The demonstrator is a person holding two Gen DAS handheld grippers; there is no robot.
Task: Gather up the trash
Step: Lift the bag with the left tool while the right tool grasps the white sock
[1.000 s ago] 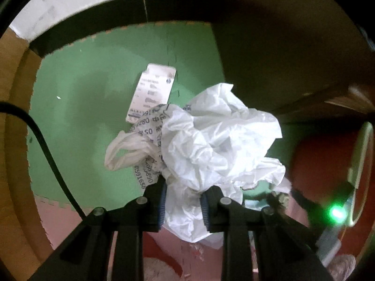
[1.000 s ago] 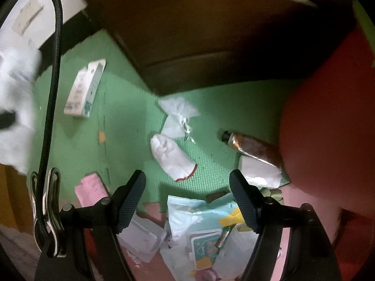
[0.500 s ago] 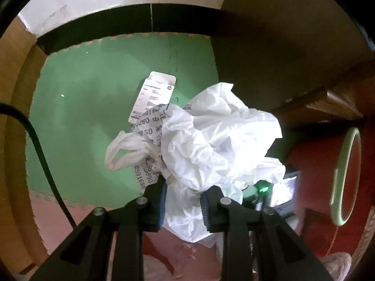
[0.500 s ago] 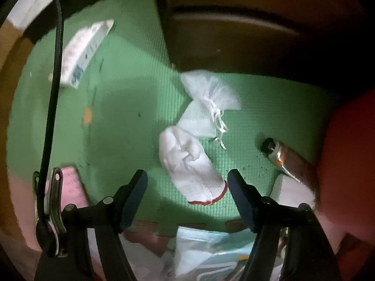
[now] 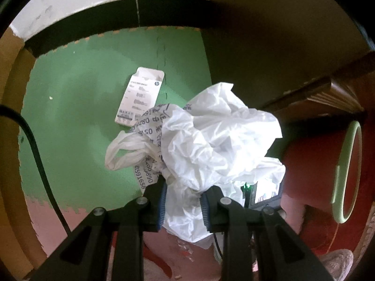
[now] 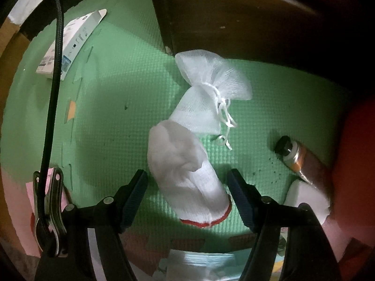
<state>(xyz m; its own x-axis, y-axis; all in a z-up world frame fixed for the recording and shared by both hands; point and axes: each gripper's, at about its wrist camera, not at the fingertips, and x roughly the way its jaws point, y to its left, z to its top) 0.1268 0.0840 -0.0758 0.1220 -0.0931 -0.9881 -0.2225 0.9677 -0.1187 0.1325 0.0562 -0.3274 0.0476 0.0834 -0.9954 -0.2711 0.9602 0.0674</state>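
While the left gripper (image 5: 184, 200) clamps the plastic bag (image 5: 218, 145), the wide-open right gripper (image 6: 187, 195) should straddle the sock (image 6: 185, 171) squarely before closing.

A white sock (image 6: 185, 171) with a red cuff lies on the green mat (image 6: 112, 121), near a white mesh pouch (image 6: 208, 89).

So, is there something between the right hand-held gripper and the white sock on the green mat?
Nothing visible. The right hand-held gripper is open, with the white sock lying between its fingers, untouched. The mesh pouch lies beyond the sock's far end.
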